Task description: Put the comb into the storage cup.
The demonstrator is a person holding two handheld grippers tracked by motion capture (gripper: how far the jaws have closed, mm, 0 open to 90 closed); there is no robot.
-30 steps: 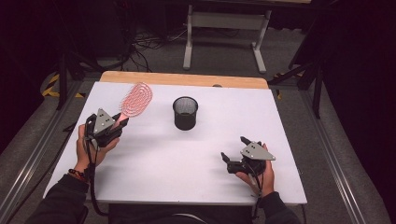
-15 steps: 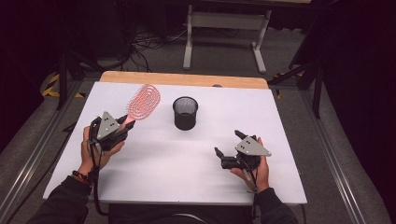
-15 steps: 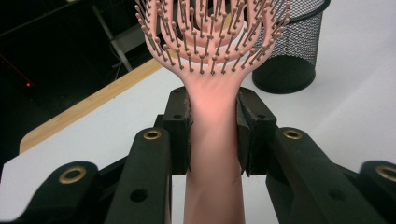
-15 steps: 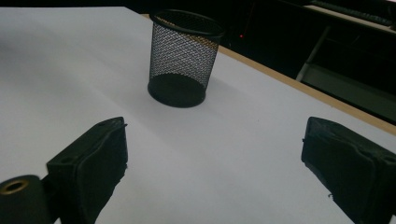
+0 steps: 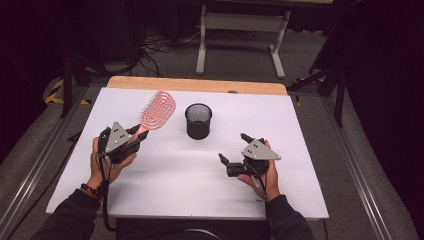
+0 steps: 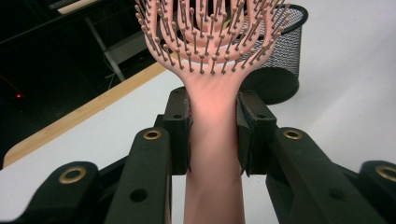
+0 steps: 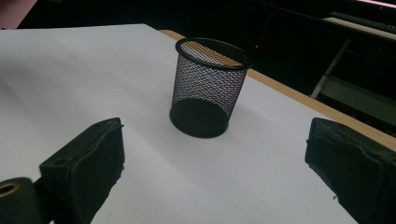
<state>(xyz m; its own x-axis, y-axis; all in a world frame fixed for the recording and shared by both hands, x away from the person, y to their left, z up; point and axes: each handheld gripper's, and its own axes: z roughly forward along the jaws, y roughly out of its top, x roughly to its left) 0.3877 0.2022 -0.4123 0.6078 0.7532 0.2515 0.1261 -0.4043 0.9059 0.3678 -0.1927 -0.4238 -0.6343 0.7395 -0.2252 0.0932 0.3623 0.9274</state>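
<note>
Jaws of the left tool (image 5: 136, 134) squeeze the pink brush (image 5: 156, 111) by its handle, bristle head up and leaning toward the black mesh cup (image 5: 198, 121). The cup stands open-topped on the white counter (image 5: 180, 185), just past the brush head. The brush is long and pink with many small pins. The right tool (image 5: 233, 154) waits empty, jaws wide apart, on the cup's other side, nearer the person.
</note>
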